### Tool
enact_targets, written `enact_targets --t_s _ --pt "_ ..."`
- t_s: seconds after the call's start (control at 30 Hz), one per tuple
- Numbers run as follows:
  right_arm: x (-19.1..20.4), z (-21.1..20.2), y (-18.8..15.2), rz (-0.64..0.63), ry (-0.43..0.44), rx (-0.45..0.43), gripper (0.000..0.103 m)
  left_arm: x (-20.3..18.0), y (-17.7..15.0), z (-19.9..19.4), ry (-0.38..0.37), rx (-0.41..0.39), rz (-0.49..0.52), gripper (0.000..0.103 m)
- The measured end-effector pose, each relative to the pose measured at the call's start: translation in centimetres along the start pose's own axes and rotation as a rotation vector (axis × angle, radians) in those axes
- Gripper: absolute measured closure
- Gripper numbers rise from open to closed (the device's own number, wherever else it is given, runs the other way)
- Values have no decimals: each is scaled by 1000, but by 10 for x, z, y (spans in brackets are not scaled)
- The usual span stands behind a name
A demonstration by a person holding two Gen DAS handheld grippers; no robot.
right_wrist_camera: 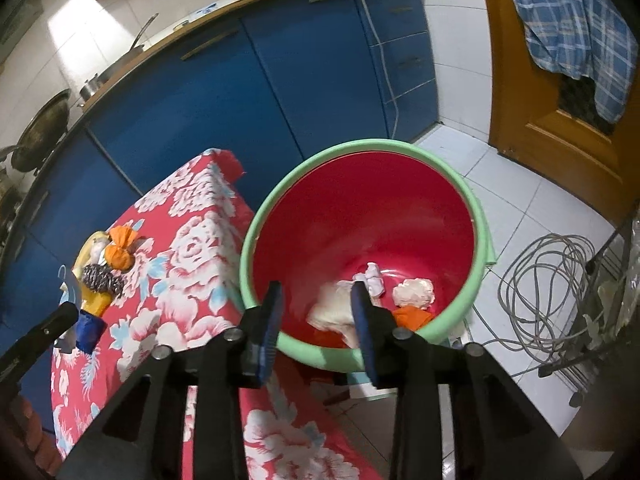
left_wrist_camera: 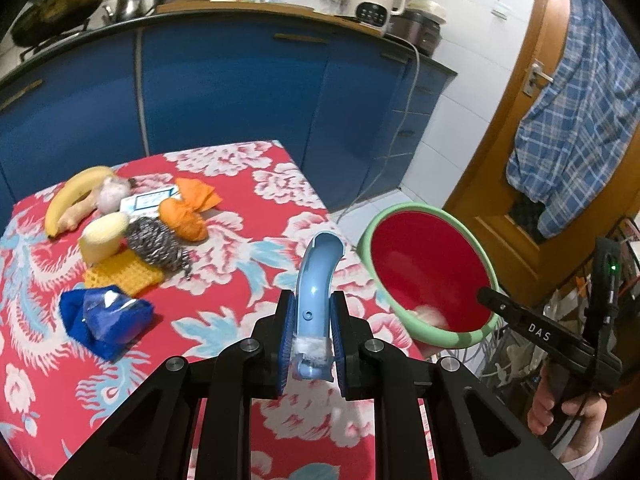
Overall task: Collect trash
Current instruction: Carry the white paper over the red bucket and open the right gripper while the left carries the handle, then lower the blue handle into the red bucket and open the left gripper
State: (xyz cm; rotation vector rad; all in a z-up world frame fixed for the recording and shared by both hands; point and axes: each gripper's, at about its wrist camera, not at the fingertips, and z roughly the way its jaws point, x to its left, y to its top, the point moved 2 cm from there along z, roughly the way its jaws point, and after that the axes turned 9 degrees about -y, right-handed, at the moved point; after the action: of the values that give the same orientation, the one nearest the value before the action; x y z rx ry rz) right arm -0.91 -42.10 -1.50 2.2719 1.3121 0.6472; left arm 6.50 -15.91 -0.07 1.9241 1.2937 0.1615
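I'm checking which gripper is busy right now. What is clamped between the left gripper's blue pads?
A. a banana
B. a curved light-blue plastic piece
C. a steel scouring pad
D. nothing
B: in the left wrist view the left gripper is shut on the curved light-blue plastic piece, while the banana and the steel scouring pad lie on the table.

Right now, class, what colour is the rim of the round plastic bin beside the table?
Pale green rim, red inside; clearest in the right wrist view.
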Motion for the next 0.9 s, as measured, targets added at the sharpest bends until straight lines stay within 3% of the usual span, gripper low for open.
enact_targets --t_s 0.5,0.9 --pt "-23 -16 1 12 -23 -32 61 -50 7 45 -74 64 119 85" --pt "-49 -15 1 54 -50 -33 61 -81 5 103 -125 153 171 85"
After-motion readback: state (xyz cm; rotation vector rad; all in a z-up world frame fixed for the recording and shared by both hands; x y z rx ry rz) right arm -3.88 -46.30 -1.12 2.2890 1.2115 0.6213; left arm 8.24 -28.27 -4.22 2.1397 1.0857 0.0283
